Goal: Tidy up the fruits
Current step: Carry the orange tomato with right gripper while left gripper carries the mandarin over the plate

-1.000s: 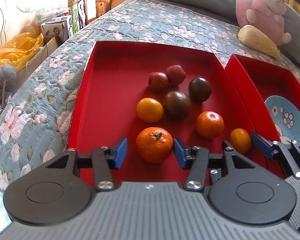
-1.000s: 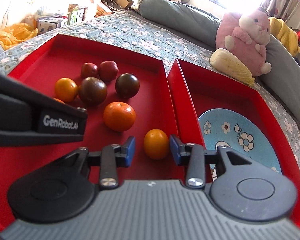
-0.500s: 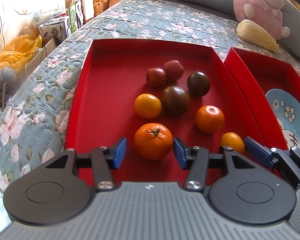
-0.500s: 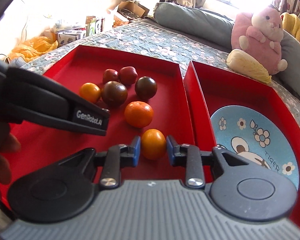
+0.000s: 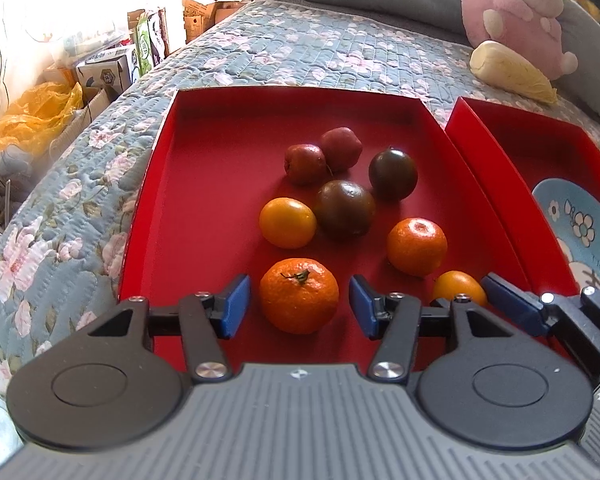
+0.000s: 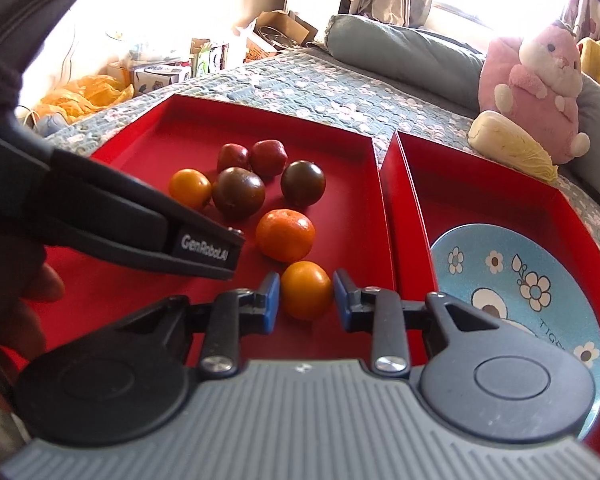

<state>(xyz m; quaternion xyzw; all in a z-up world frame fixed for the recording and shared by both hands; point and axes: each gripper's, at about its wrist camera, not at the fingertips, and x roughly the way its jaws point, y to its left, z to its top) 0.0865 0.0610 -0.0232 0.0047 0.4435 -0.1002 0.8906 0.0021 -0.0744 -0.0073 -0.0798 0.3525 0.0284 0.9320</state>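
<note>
Fruits lie in the left red tray (image 5: 204, 184), and the stemmed mandarin (image 5: 299, 295) at its near edge sits between the blue pads of the left gripper (image 5: 299, 307), whose jaws stand wide with a gap on each side of the fruit. The right gripper (image 6: 306, 300) is lower right of it, jaws narrowed around a small yellow-orange fruit (image 6: 306, 295); its pads look just at the skin, though contact cannot be told for sure (the left pad seems closest). Both tools point forward over the near rim, level and side by side; the left one's black body crosses the right camera's view, with the person's left hand (image 6: 16, 300) behind it. Farther in lie another mandarin (image 5: 417, 246), a yellow-orange fruit (image 5: 287, 222), two dark round fruits (image 5: 345, 209) and two small red ones (image 5: 305, 163). The right red tray (image 6: 480, 184) holds a blue flowered plate (image 6: 512, 268). Beyond, on the quilted bed, is a pink plush rabbit (image 6: 536, 88).
</note>
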